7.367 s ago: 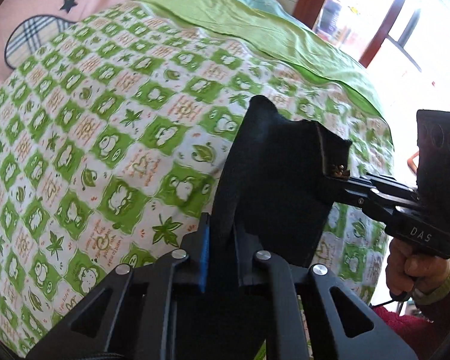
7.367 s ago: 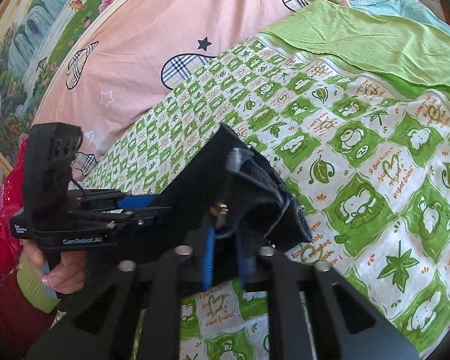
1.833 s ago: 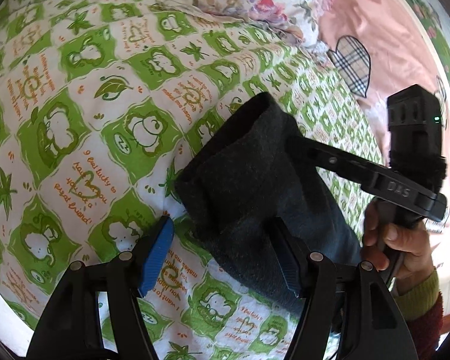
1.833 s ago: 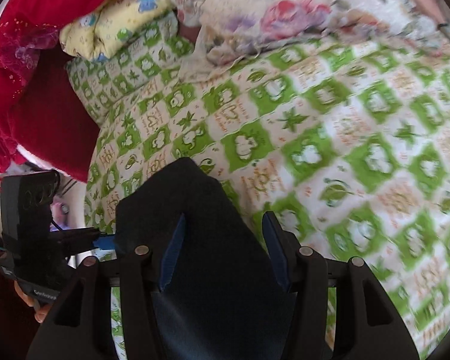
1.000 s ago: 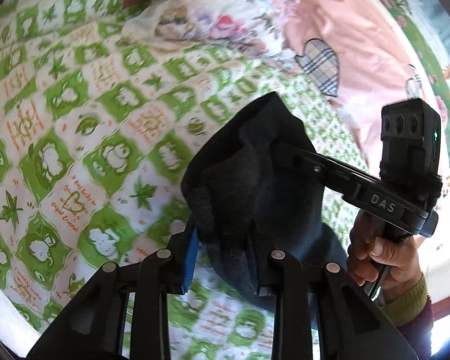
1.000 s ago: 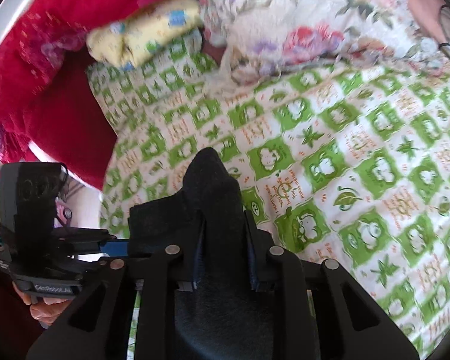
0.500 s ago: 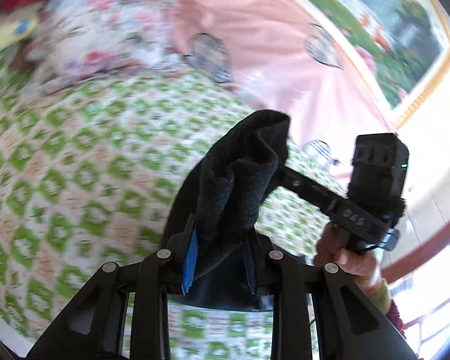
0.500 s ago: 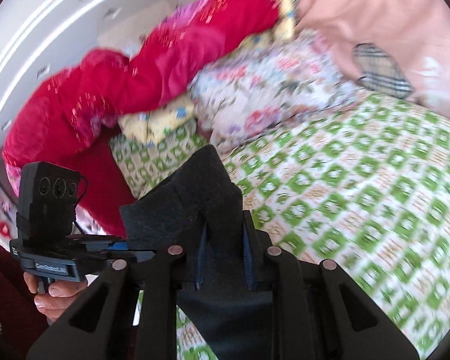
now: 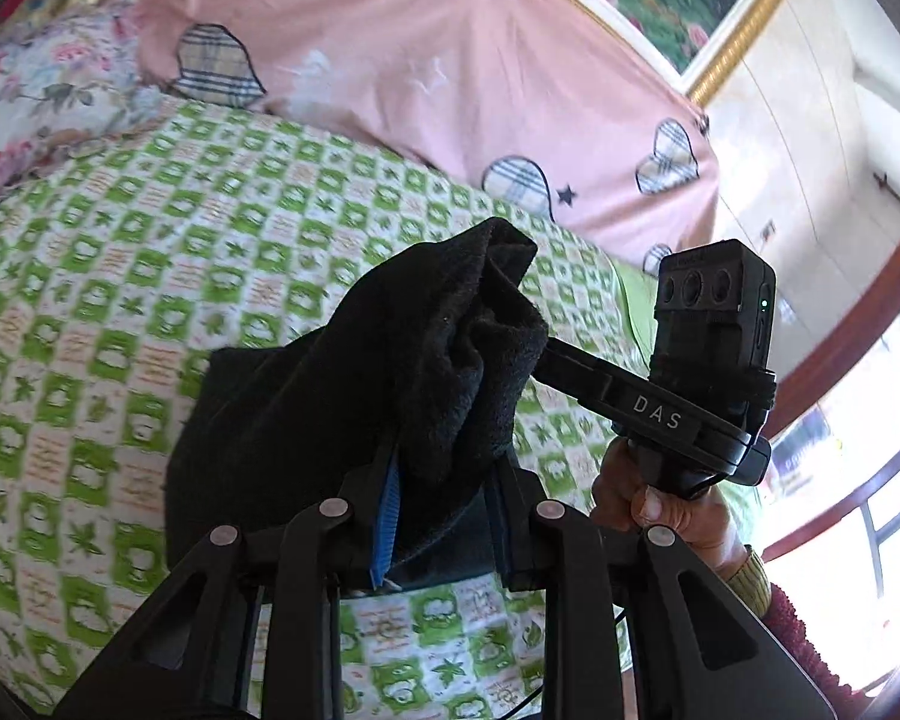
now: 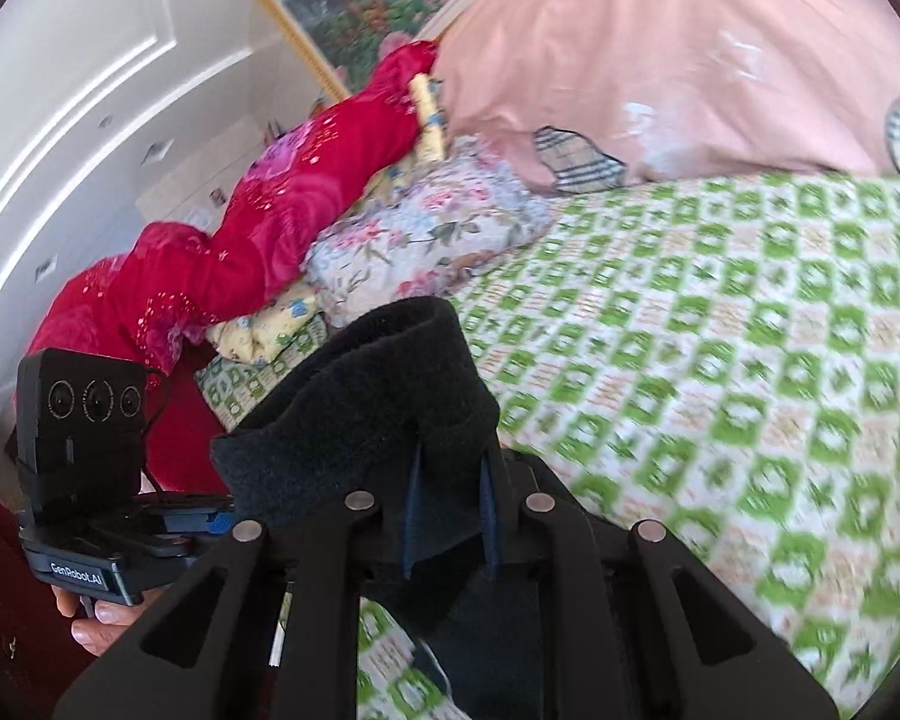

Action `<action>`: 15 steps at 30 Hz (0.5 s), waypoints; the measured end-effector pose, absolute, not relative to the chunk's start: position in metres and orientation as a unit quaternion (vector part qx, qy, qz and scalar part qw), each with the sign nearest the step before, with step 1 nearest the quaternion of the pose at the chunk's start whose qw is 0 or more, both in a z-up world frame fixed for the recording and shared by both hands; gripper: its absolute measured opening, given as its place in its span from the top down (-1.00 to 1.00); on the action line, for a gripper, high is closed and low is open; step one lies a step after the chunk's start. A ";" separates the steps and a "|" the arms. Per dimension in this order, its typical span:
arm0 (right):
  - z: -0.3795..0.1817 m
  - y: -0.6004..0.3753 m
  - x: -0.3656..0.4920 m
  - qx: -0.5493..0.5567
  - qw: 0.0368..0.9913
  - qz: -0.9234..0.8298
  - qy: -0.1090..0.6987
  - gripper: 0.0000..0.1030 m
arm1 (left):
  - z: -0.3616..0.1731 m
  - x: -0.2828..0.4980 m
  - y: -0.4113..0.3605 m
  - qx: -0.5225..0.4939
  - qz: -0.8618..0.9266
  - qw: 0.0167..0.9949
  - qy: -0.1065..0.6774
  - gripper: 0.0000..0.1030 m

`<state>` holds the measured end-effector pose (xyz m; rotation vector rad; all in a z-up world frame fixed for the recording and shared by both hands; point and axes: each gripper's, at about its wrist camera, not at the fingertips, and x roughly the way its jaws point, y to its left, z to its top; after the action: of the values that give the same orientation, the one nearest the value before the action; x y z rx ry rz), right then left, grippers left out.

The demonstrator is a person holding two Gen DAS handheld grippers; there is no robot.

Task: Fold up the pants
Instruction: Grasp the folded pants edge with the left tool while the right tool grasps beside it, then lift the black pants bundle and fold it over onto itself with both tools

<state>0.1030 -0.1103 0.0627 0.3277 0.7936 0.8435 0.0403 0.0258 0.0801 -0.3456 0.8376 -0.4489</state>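
between both clamped grippers [image 9: 444, 516] [image 10: 450, 510] bunch the dark pants [image 9: 426, 360].

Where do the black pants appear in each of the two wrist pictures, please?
Left wrist: black pants centre, bunched in the left gripper.
Right wrist: pants centre-left, pinched in the right gripper.
Shared landmark: green checked bedsheet behind them.

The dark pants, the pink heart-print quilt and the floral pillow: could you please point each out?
dark pants [image 9: 444, 372], left wrist view, bunched fabric above the fingers.
pink heart-print quilt [image 9: 390, 60], left wrist view, plain middle.
floral pillow [image 10: 426, 228], right wrist view, top face.
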 end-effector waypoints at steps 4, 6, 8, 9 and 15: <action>0.044 -0.141 0.091 0.184 0.827 0.376 0.375 0.66 | 0.067 0.040 -0.002 -0.134 -0.236 0.869 0.413 0.51; 0.035 -0.154 0.088 0.195 0.827 0.367 0.377 0.66 | 0.059 0.042 -0.015 -0.122 -0.242 0.865 0.422 0.51; 0.025 -0.164 0.085 0.204 0.828 0.357 0.382 0.66 | 0.053 0.045 -0.024 -0.112 -0.247 0.862 0.429 0.51; 0.022 -0.168 0.083 0.206 0.827 0.354 0.384 0.66 | 0.049 0.047 -0.029 -0.108 -0.248 0.860 0.432 0.51; 0.001 -0.186 0.081 0.225 0.825 0.334 0.396 0.66 | 0.028 0.058 -0.050 -0.090 -0.262 0.849 0.449 0.51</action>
<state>0.0809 -0.1865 0.0010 0.4788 0.8409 0.7089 0.0580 -0.0501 0.0285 -0.1901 0.9471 -0.5520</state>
